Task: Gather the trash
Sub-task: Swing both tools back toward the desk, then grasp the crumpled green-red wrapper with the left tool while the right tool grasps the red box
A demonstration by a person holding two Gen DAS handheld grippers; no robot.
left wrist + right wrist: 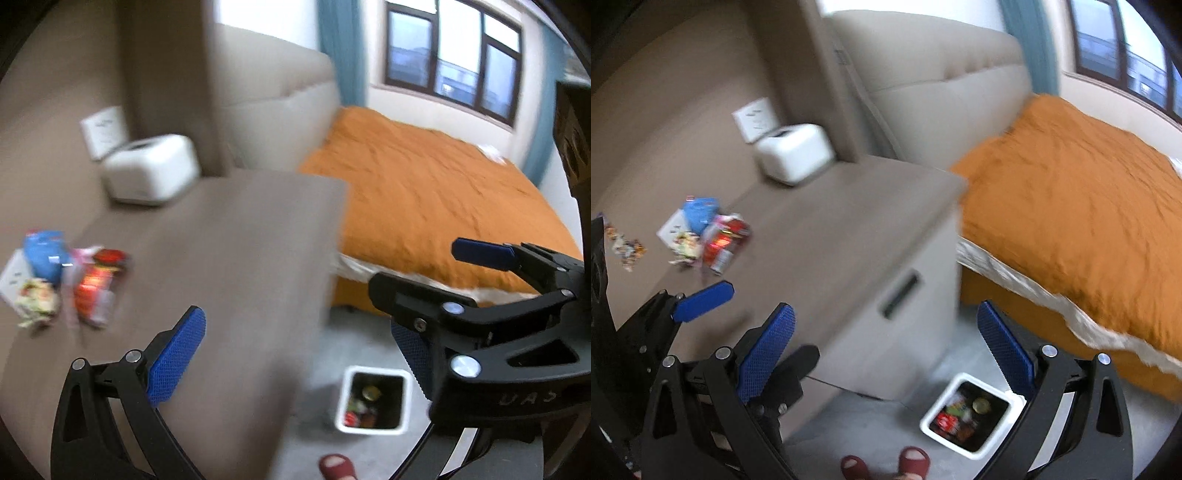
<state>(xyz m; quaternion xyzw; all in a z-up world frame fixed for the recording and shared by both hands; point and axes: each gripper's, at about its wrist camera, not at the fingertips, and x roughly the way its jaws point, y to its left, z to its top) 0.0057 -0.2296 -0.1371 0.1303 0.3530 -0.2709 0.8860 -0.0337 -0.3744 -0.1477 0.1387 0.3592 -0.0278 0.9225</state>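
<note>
Wrappers (66, 277) lie heaped on the nightstand (229, 258), ahead and left of both my spread, empty grippers, my left gripper (295, 354) nearer than my right gripper (886, 354), with the bin (373, 400) on the floor below.

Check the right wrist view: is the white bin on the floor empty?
No, the white bin already holds several pieces of trash, including something red and a round yellowish item.

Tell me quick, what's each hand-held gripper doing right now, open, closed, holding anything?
Left hand-held gripper: open, holding nothing.
Right hand-held gripper: open, holding nothing.
</note>
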